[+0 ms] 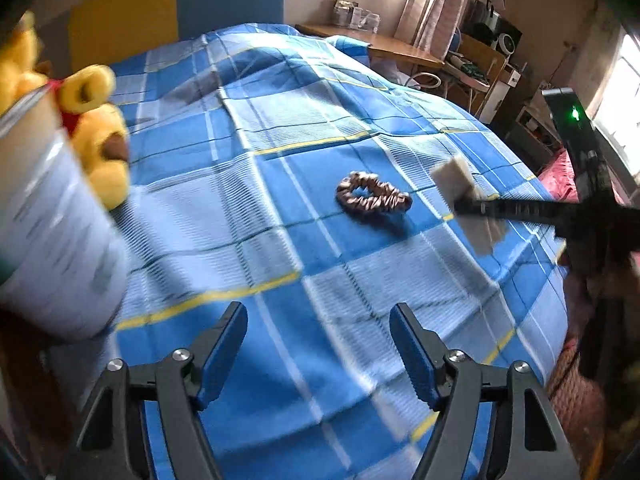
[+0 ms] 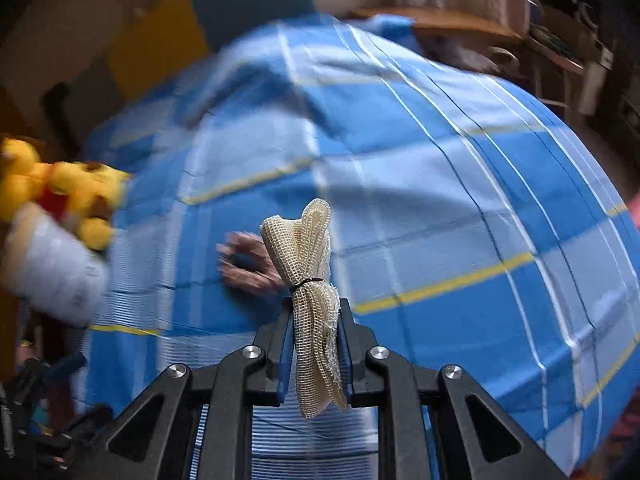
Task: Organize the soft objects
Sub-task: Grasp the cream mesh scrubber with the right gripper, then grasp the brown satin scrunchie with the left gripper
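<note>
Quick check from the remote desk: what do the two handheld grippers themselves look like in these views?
The left gripper and the right gripper match: black angular linkage arms with triangular cut-outs, round silver pivot bolts, and flat blue ribbed pads on the fingers. No cables or sleeves show.

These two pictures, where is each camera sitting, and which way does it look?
Left wrist: sits on the left gripper, looking down over the plaid bedspread at a brown scrunchie; its own open fingers show, with the right gripper entering at right.
Right wrist: sits on the right gripper, looking down the bed; its fingers clamp a cream mesh bundle.
Shared: bedspread, scrunchie, yellow plush bear, white container.
</note>
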### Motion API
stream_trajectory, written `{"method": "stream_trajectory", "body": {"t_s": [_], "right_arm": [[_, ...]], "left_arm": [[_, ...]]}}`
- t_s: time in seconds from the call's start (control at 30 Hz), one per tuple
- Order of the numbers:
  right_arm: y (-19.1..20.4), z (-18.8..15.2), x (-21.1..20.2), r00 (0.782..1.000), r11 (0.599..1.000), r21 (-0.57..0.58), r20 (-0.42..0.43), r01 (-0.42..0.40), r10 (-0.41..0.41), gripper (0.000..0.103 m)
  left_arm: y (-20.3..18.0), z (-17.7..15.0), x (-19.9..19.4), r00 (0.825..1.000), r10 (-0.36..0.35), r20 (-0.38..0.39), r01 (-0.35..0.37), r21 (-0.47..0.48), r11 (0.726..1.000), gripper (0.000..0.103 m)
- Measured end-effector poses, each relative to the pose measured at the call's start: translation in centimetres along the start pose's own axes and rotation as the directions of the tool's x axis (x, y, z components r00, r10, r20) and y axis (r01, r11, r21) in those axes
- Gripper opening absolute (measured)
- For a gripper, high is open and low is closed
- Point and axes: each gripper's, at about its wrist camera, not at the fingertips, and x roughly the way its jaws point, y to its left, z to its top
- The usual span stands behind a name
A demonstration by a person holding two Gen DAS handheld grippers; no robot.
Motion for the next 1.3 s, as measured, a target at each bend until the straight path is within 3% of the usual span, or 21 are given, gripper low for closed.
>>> {"method": "stream_trajectory", "body": {"t_s": [0.17, 0.23, 0.37, 0.67, 0.7, 0.77, 0.8, 0.83, 0.87, 1.07, 1.3], "right_arm": [[-0.9, -0.1, 0.7, 0.998, 0.999, 0.019, -0.040, 0.041, -0.041, 0.018], [-1.4, 0.1, 1.1, 0.997, 0.998, 0.040, -0.058, 0.048, -0.046, 0.018], [-2.5, 0.0, 1.4, 0.996, 0.995, 0.093, -0.079, 0.040, -0.033, 0.018], [-2.6, 0.2, 1.8, 0.996, 0.995, 0.084, -0.086, 0.046, -0.039, 0.019], [-2.7, 0.2, 1.8, 0.996, 0.996, 0.083, -0.087, 0.044, -0.037, 0.019], [-2.5, 0.2, 1.9, 0.995, 0.996, 0.076, -0.086, 0.049, -0.042, 0.019], [-2.4, 0.3, 1.9, 0.995, 0.996, 0.069, -0.086, 0.051, -0.045, 0.019], [-2.4, 0.3, 2.0, 0.995, 0.997, 0.063, -0.087, 0.054, -0.048, 0.019], [-2.3, 0.2, 2.1, 0.995, 0.997, 0.056, -0.087, 0.058, -0.053, 0.019], [-1.8, 0.1, 2.2, 0.994, 0.997, 0.020, -0.081, 0.074, -0.073, 0.019], [-1.1, -0.1, 3.2, 0.988, 0.994, -0.036, -0.106, 0.108, -0.111, 0.025]], "left_arm": [[-2.5, 2.8, 3.4, 1.000, -0.013, 0.003, 0.013, 0.055, 0.998, 0.068], [-3.2, 3.8, 4.7, 0.999, -0.036, 0.003, 0.035, 0.061, 0.997, 0.071], [-3.8, 6.1, 6.9, 1.000, -0.026, 0.011, 0.026, 0.011, 1.000, 0.090], [-5.0, 9.1, 11.8, 1.000, 0.009, 0.007, -0.009, 0.017, 1.000, 0.093], [-4.9, 9.2, 12.3, 1.000, 0.001, -0.004, -0.001, 0.015, 1.000, 0.092], [-4.7, 9.0, 13.1, 0.999, -0.023, -0.026, 0.024, 0.026, 0.999, 0.072], [-4.9, 8.8, 12.9, 1.000, -0.006, 0.001, 0.006, 0.063, 0.998, 0.063], [-5.1, 8.5, 12.7, 1.000, -0.027, 0.000, 0.027, 0.098, 0.995, 0.032], [-5.1, 8.4, 12.6, 0.999, -0.045, -0.006, 0.046, 0.111, 0.993, 0.017], [-3.5, 6.2, 9.0, 0.996, -0.084, 0.013, 0.082, 0.088, 0.993, 0.015], [-1.9, 0.2, 4.0, 1.000, 0.000, 0.031, -0.002, 0.074, 0.997, 0.015]]}}
